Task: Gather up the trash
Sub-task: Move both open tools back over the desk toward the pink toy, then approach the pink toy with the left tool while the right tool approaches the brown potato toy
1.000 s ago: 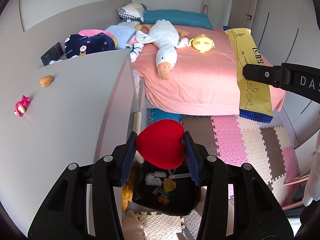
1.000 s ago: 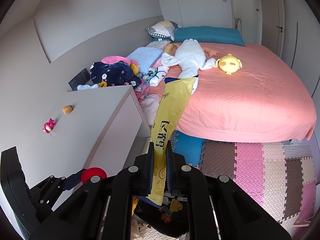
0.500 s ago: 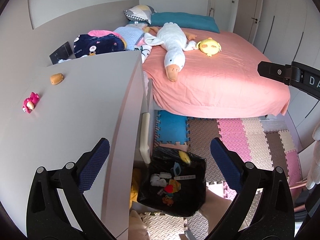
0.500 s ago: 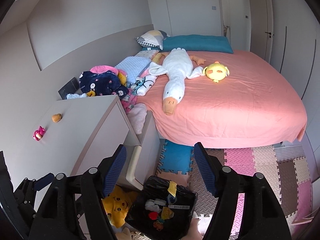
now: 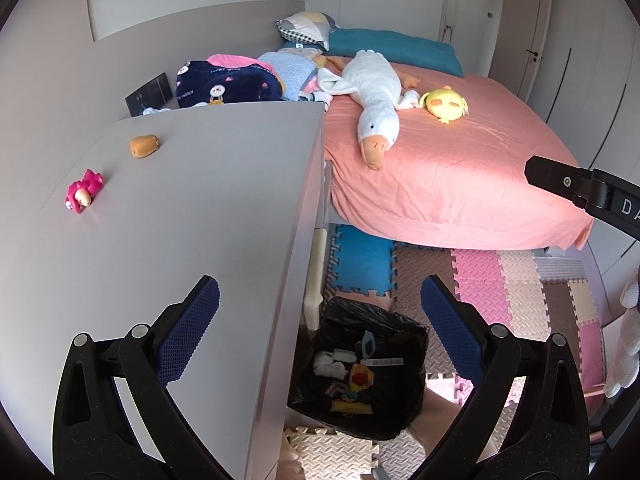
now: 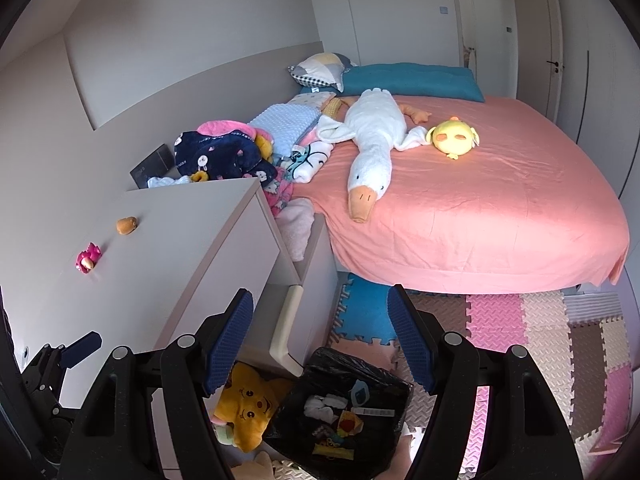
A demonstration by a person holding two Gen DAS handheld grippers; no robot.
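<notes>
A black trash bag [image 5: 400,424] stands open on the floor beside the grey dresser, below both grippers. Inside it lie white tissue [image 5: 334,362], a red piece [image 5: 360,378], a yellow wrapper [image 5: 352,407] and other scraps. My left gripper [image 5: 319,292] is open and empty, its left finger over the dresser top. My right gripper [image 6: 320,296] is also open and empty above the bag [image 6: 340,358]. One right finger [image 5: 536,170] shows at the right edge of the left wrist view.
The grey dresser [image 5: 200,220] carries a pink toy [image 5: 82,192] and a brown toy [image 5: 144,146]. The pink bed [image 6: 480,208] holds a white goose plush [image 6: 372,140] and a yellow plush [image 6: 454,138]. Foam mats [image 5: 500,280] cover the floor. A yellow plush [image 6: 248,404] lies by the bag.
Both grippers opened. The red object left the left jaws and the long yellow packet left the right jaws; both grippers are now empty. The left gripper shifted sideways over the dresser edge.
</notes>
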